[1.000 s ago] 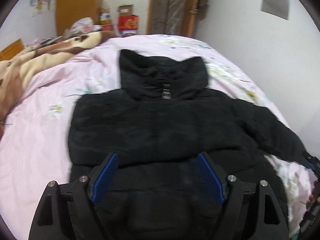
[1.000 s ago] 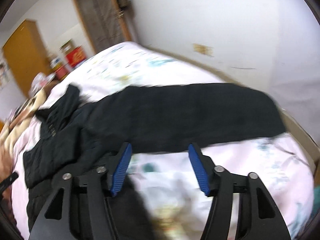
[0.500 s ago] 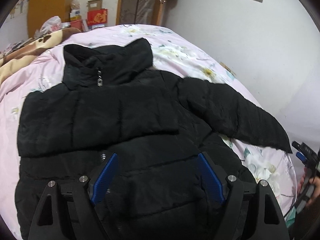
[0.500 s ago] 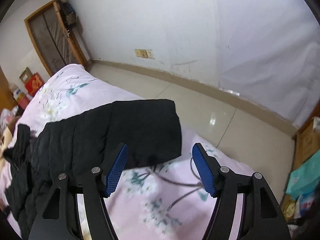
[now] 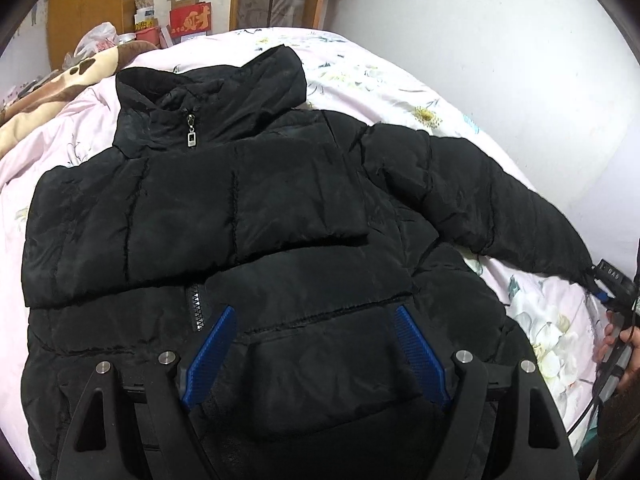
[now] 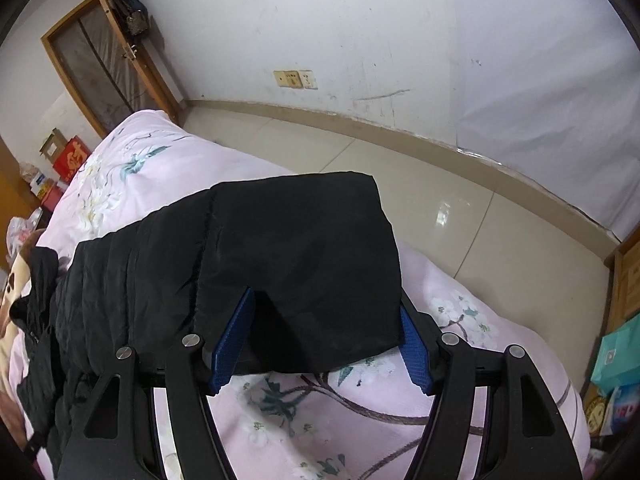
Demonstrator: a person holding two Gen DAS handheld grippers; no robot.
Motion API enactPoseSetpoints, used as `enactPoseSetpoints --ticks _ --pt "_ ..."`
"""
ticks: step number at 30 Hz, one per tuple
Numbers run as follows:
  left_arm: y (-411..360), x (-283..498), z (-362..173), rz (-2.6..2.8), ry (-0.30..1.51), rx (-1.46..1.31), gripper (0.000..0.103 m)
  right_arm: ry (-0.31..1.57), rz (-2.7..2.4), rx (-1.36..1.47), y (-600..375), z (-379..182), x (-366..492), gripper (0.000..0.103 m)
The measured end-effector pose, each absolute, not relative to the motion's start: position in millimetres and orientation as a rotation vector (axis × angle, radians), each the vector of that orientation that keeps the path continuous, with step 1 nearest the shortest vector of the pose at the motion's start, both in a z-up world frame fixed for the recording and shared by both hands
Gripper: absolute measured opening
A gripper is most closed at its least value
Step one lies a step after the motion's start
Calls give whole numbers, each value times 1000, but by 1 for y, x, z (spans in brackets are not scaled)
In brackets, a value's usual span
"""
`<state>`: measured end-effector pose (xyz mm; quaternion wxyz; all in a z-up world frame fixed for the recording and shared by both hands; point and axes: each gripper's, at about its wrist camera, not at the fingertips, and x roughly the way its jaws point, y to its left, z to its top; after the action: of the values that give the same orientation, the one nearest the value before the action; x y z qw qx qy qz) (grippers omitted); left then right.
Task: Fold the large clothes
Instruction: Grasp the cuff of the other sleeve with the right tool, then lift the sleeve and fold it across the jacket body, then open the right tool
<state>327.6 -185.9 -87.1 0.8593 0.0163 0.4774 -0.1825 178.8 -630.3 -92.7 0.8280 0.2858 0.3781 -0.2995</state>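
A black puffer jacket (image 5: 280, 240) lies front up on a pink floral bedspread (image 5: 380, 76). One sleeve is folded across its chest (image 5: 192, 216); the other sleeve (image 5: 500, 208) stretches out to the right. My left gripper (image 5: 316, 320) is open above the jacket's lower front. My right gripper (image 6: 326, 304) is open with its blue fingers (image 6: 234, 340) on either side of the cuff of the outstretched sleeve (image 6: 288, 252). It also shows at the sleeve's end in the left wrist view (image 5: 608, 284).
A brown patterned blanket (image 5: 60, 84) lies at the bed's far left. Boxes and bags (image 5: 184, 20) stand beyond the bed by a wooden door (image 6: 100, 64). Tiled floor (image 6: 440, 208) and a white wall lie right of the bed; bags (image 6: 616, 360) sit at the right edge.
My right gripper has swung to the sleeve's end and closed in until the cuff lies between its open fingers. My left gripper's view has shifted right and come nearer the jacket.
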Motion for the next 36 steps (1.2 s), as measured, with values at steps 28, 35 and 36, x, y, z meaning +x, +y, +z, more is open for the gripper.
enactPoseSetpoints --ticks 28,35,36 --pt "-122 330 -61 -316 963 -51 81 567 -378 231 -506 42 219 8" --pt "-92 333 -55 -283 945 -82 81 563 -219 182 -440 52 253 8" --pt "-89 333 -55 -280 945 -86 81 565 -193 171 -427 52 259 8"
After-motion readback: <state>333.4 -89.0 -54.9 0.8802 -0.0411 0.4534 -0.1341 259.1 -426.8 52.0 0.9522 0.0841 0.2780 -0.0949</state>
